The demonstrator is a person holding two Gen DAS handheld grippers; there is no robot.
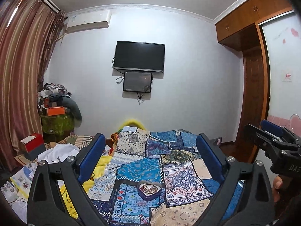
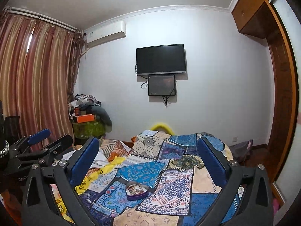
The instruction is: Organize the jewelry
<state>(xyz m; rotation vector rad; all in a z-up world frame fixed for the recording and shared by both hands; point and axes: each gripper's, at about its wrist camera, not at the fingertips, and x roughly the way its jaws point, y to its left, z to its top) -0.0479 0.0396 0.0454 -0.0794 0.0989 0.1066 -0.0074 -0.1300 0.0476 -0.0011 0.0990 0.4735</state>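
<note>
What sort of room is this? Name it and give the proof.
Most likely a bedroom in a home. A bed with a patchwork quilt fills the foreground, a television hangs on the far wall, and a wooden wardrobe stands at the right. A heart-shaped jewelry box sits on the quilt.

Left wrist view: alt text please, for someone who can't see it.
A heart-shaped box of jewelry sits on a patchwork bedspread, between the open left gripper. The right gripper, also open, shows at the right edge; a television hangs on the far wall.

Black grippers, blue-padded fingers (image 1: 208,158)
</note>
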